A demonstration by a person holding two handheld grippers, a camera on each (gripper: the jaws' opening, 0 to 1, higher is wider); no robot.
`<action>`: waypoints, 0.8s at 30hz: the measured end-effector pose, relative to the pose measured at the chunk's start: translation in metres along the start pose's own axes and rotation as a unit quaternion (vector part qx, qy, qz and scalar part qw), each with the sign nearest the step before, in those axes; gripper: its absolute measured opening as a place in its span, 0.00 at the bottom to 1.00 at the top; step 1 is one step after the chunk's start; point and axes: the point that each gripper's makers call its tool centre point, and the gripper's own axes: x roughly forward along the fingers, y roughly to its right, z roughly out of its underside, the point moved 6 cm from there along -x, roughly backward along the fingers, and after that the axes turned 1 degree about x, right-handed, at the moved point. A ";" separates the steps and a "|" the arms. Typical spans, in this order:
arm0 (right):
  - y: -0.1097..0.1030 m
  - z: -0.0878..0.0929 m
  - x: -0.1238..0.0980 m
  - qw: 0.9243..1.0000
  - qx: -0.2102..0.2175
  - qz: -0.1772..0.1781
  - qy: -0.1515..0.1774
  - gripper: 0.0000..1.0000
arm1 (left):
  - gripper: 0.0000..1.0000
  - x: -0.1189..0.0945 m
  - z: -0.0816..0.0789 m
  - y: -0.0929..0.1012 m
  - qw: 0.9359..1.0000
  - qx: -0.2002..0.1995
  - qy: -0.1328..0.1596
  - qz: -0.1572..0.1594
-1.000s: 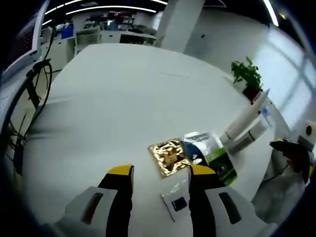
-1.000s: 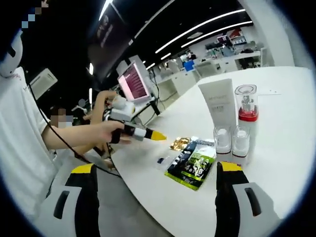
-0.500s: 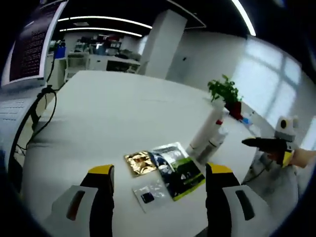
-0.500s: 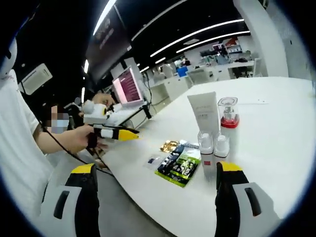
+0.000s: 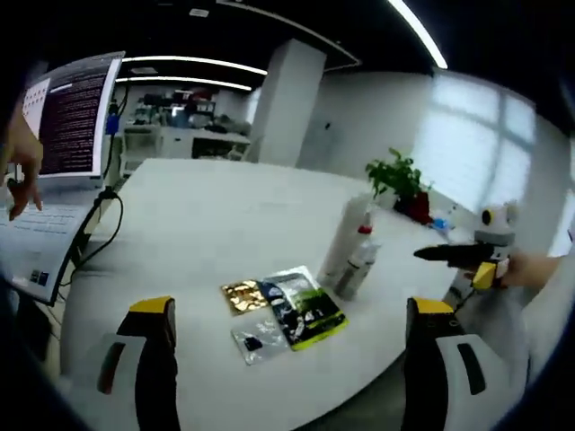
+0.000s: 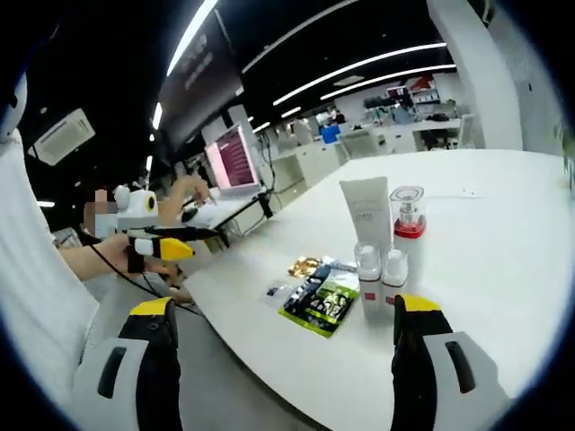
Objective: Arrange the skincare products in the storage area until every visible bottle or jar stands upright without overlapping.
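On the white table [image 5: 207, 215] a white tube [image 5: 346, 235] and a red-collared pump bottle [image 5: 361, 259] stand upright together. In the right gripper view the tube [image 6: 367, 211] and pump bottle [image 6: 406, 215] stand behind two small clear bottles [image 6: 368, 274], all upright and close together. Flat beside them lie a green-and-black sachet [image 6: 319, 294], a gold sachet [image 6: 307, 266] and a small clear packet [image 6: 276, 292]. My left gripper [image 5: 290, 307] is open and back from the table edge. My right gripper [image 6: 283, 305] is open too, short of the edge, with nothing between its jaws.
A laptop [image 5: 54, 180] with a hand on it sits at the table's left edge, cables trailing beside it. A potted plant [image 5: 400, 180] stands at the far right. The right gripper [image 5: 427, 254] comes in from the right; the left gripper [image 6: 180, 248] is held off the table's end.
Both views have pulled back from the table, so the products look smaller and farther. My left gripper's jaws have spread from narrow to wide. The products have not moved.
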 end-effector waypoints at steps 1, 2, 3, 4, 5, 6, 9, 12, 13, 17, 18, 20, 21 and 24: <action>0.000 0.001 0.000 1.000 0.000 0.001 -0.001 0.99 | 0.99 -0.002 0.000 0.001 1.000 0.010 0.004 -0.002; 0.000 0.002 0.000 1.000 0.000 0.001 -0.002 0.99 | 0.99 -0.003 0.001 0.000 1.000 0.018 0.005 -0.003; 0.001 0.003 0.000 1.000 -0.001 0.003 -0.005 0.99 | 0.99 -0.003 0.003 -0.001 1.000 0.026 0.005 -0.008; 0.002 0.003 0.001 1.000 -0.002 0.004 -0.006 0.99 | 0.99 -0.003 0.006 0.003 1.000 0.029 0.004 -0.010; 0.003 0.003 0.001 1.000 -0.005 0.005 -0.006 0.99 | 0.99 -0.002 0.012 0.001 1.000 0.029 0.001 -0.012; 0.003 0.003 0.002 1.000 -0.006 0.005 -0.007 0.99 | 0.99 -0.002 0.015 -0.003 1.000 0.024 -0.003 -0.013; 0.003 0.004 0.002 1.000 -0.009 0.004 -0.011 0.99 | 0.99 -0.002 0.018 -0.008 0.999 0.030 -0.011 -0.020; 0.004 0.005 0.002 1.000 -0.011 0.004 -0.013 0.99 | 0.99 -0.002 0.015 -0.005 0.999 0.030 0.000 -0.018; 0.004 0.005 0.002 1.000 -0.012 0.005 -0.014 0.99 | 0.99 -0.002 0.015 -0.005 0.999 0.030 -0.002 -0.018; 0.003 0.005 0.002 1.000 -0.013 0.004 -0.014 0.99 | 0.99 -0.002 0.015 -0.003 0.999 0.031 -0.003 -0.019; 0.003 0.005 0.002 1.000 -0.013 0.004 -0.015 0.99 | 0.99 -0.002 0.015 -0.003 0.999 0.032 -0.004 -0.021; 0.002 0.005 0.002 1.000 -0.013 0.004 -0.015 0.99 | 0.99 -0.003 0.015 -0.003 0.999 0.033 -0.006 -0.022; 0.001 0.005 0.002 1.000 -0.013 0.004 -0.015 0.99 | 0.99 -0.003 0.015 -0.003 0.999 0.032 -0.005 -0.021; 0.001 0.006 0.002 1.000 -0.011 0.005 -0.015 0.99 | 0.99 -0.002 0.016 -0.002 0.999 0.037 -0.009 -0.022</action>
